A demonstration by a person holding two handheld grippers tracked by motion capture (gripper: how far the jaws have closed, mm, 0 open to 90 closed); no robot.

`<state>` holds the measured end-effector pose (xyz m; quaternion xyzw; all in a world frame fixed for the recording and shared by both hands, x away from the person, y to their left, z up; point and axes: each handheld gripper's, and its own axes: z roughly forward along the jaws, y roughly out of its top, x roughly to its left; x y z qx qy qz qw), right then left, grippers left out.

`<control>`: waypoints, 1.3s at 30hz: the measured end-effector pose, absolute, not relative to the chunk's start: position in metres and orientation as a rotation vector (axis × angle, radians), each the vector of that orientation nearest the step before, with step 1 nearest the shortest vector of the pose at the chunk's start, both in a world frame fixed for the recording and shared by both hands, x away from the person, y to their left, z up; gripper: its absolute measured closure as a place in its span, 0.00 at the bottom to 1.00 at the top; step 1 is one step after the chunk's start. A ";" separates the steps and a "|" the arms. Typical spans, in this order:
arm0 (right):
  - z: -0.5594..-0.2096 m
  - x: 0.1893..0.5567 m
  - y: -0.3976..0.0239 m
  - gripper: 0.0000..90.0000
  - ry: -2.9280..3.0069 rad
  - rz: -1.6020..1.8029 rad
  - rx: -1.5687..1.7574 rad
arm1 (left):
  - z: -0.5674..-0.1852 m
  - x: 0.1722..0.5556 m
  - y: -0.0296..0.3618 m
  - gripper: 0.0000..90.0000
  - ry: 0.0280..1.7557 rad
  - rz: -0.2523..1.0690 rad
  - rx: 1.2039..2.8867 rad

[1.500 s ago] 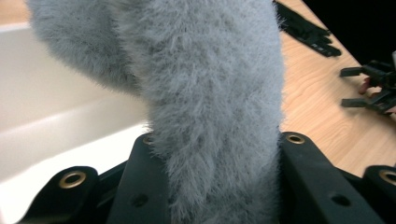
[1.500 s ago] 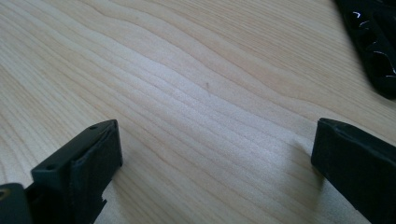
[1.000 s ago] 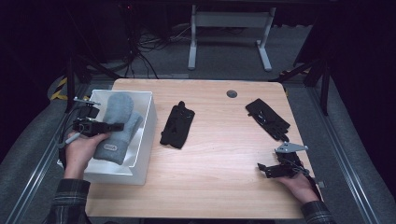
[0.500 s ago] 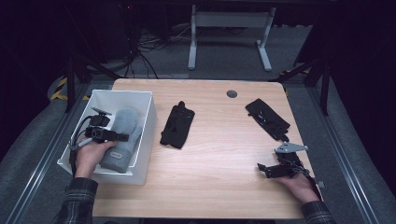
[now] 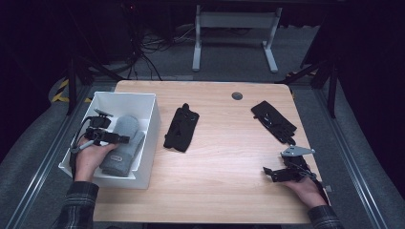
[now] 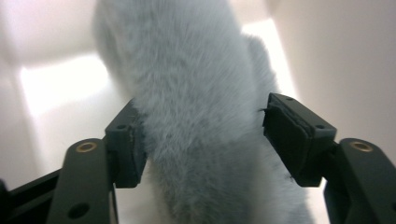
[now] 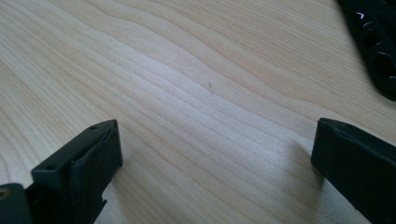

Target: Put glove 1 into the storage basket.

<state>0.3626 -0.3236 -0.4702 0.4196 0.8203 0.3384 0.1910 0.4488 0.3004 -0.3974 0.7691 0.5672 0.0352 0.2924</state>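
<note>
A fluffy grey mitten [image 5: 125, 151] lies inside the white bin [image 5: 149, 138] at the table's left. My left gripper [image 5: 125, 139] is down in the bin over it. In the left gripper view the mitten [image 6: 201, 84] runs between the jaws of my left gripper [image 6: 203, 135], which have just been opening: the fur brushes the left pad [image 6: 133, 140], and a gap shows at the right pad [image 6: 292, 135]. My right gripper [image 5: 267, 172] rests open on the wood near the front right, nothing between its jaws [image 7: 215, 154].
Two black gloves lie on the table, one [image 5: 181, 128] just right of the bin, the other [image 5: 273, 121] at the back right, its edge [image 7: 378, 42] in the right gripper view. A round grommet [image 5: 237, 95] sits near the far edge.
My left hand has sunk into the bin with the grey mitten, which now lies flat there. The left jaws have spread apart. The right hand has kept still.
</note>
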 end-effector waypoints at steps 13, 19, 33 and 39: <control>-0.470 0.362 -0.323 0.02 2.307 0.952 1.176 | -0.343 0.433 0.285 0.36 1.339 0.169 2.025; -0.470 0.362 -0.323 0.02 2.308 0.953 1.175 | -0.323 0.427 0.265 0.35 1.247 0.181 2.034; -0.470 0.362 -0.323 0.02 2.313 0.954 1.168 | -0.299 0.413 0.201 0.39 1.045 0.162 2.048; -0.470 0.362 -0.323 0.02 2.314 0.954 1.168 | -0.298 0.408 0.179 0.47 1.001 0.148 2.057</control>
